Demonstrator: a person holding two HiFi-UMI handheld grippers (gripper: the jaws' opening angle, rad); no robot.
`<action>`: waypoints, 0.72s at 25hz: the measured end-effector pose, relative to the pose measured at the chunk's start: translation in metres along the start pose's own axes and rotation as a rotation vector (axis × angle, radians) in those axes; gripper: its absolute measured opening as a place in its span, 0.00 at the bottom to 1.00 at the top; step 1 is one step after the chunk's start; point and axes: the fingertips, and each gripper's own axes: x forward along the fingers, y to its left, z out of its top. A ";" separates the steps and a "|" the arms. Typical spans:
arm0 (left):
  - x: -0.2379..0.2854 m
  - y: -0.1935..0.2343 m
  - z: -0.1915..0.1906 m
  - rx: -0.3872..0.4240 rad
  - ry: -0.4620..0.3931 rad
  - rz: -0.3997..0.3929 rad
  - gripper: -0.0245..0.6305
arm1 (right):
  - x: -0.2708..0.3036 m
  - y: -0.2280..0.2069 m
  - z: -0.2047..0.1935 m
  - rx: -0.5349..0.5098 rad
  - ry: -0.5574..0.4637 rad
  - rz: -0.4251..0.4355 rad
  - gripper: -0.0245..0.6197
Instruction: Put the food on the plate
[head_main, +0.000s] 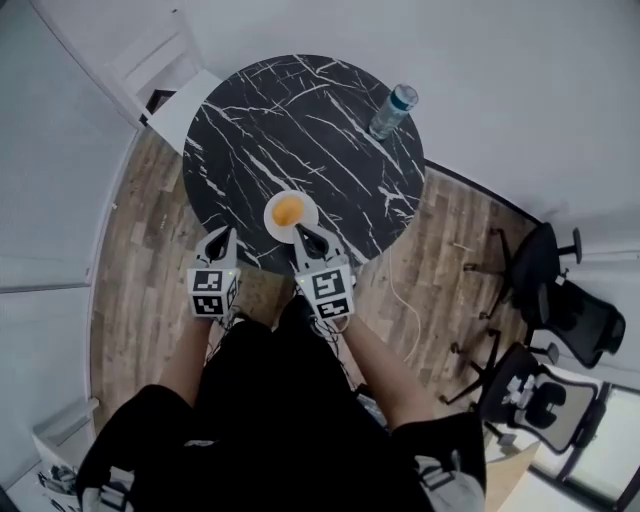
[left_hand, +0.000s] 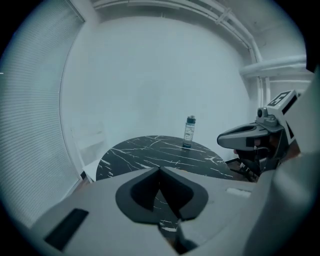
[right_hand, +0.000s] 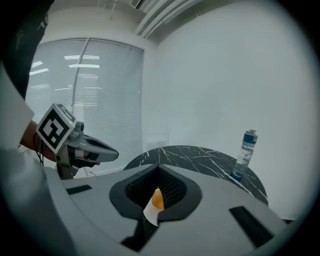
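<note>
Orange food (head_main: 287, 211) on plate (head_main: 271, 217) just ahead of closed R gripper (head_main: 301, 232); L gripper (head_main: 229, 234) closed.

Orange food (head_main: 287, 210) lies on small white plate (head_main: 309, 208); plate flat on black table (head_main: 300, 120).

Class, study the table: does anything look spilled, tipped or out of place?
Nothing stands out. The orange food lies on the white plate, the bottle stands upright, and the table shows no spill.
</note>
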 end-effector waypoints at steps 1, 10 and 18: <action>-0.005 0.000 0.004 0.001 -0.009 -0.006 0.04 | -0.003 0.000 0.003 0.016 -0.007 -0.024 0.03; -0.056 -0.004 0.056 0.021 -0.153 -0.084 0.04 | -0.025 0.021 0.050 0.071 -0.126 -0.165 0.03; -0.120 0.001 0.098 0.092 -0.283 -0.127 0.04 | -0.083 0.051 0.108 -0.003 -0.284 -0.320 0.03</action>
